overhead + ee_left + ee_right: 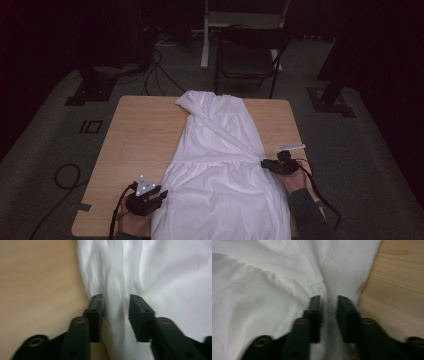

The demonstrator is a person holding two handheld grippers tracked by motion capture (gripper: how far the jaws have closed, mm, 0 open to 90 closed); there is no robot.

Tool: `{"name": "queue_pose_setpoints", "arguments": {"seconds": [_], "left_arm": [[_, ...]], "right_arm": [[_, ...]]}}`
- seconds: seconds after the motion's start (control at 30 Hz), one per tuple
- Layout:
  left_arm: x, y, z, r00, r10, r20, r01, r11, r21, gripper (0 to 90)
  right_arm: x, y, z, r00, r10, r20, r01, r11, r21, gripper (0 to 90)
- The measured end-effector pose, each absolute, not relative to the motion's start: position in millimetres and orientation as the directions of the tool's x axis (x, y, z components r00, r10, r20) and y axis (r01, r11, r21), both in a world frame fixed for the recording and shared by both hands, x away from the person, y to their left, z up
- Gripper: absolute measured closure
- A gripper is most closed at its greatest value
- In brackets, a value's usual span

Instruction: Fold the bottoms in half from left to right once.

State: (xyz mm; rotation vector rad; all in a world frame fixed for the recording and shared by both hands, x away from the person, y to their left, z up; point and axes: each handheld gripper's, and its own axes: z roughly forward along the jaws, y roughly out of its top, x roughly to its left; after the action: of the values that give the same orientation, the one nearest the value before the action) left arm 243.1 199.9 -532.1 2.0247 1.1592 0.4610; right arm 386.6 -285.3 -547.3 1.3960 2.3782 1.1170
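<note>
High view: a white dress (220,170) lies lengthwise down the middle of the wooden surface (140,135), bodice at the far edge, skirt spreading toward me and running over the near edge.
Fold: one strip of the bodice is folded slantwise from the far left corner down toward the right side of the waist seam.
Left hand-held gripper (159,196): I hold it at the skirt's left edge, near the front of the surface, tips pointing at the cloth.
Left gripper view: my jaws stand partly apart with a ridge of white cloth running between them; the pads do not press on it, so I have no hold. Bare wood shows on the left.
Right hand-held gripper (265,163): I hold it at the dress's right edge, at the gathered waist seam.
Right gripper view: jaws partly apart, a low fold of cloth lying in the gap, not pinched. The gathered seam runs across just ahead of the tips; wood shows on the right.
Surroundings: a dark folding chair (250,55) stands on the floor beyond the far edge.
</note>
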Motion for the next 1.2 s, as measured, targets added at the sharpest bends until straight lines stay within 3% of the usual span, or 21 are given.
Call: {"name": "queue_pose_setpoints", "arguments": {"seconds": [0.03, 0.07, 0.23, 0.43, 0.57, 0.67, 0.77, 1.2], "left_arm": [[246, 201, -528, 0.524, 0.85, -0.049, 0.572, -0.309, 0.76, 59.4], [250, 202, -522, 0.516, 0.855, -0.044, 0.561, -0.299, 0.772, 54.5], [293, 195, -505, 0.51, 0.86, -0.026, 0.537, -0.295, 0.791, 48.5], [364, 164, -524, 0.486, 0.872, -0.055, 0.608, -0.292, 0.738, 49.1], [383, 154, -536, 0.469, 0.882, -0.04, 0.638, -0.307, 0.707, 55.7], [384, 153, -546, 0.472, 0.881, -0.028, 0.644, -0.323, 0.693, 73.9], [376, 155, -548, 0.473, 0.88, -0.033, 0.637, -0.316, 0.703, 81.0], [317, 161, -551, 0.523, 0.852, -0.041, 0.614, -0.343, 0.711, 82.8]], "right_arm": [[387, -285, -547, -0.549, 0.807, 0.218, 0.683, 0.283, 0.674, 68.0], [389, -282, -544, -0.552, 0.813, 0.186, 0.671, 0.301, 0.677, 60.1], [401, -261, -524, -0.586, 0.8, 0.131, 0.613, 0.331, 0.718, 47.4], [427, -232, -518, -0.635, 0.77, 0.067, 0.572, 0.41, 0.71, 47.2], [440, -219, -530, -0.631, 0.775, 0.051, 0.599, 0.445, 0.666, 48.4], [437, -220, -542, -0.605, 0.795, 0.042, 0.62, 0.437, 0.652, 54.9], [431, -225, -543, -0.588, 0.807, 0.055, 0.627, 0.412, 0.661, 59.5], [369, -240, -546, -0.589, 0.803, 0.092, 0.629, 0.384, 0.676, 62.9]]}}
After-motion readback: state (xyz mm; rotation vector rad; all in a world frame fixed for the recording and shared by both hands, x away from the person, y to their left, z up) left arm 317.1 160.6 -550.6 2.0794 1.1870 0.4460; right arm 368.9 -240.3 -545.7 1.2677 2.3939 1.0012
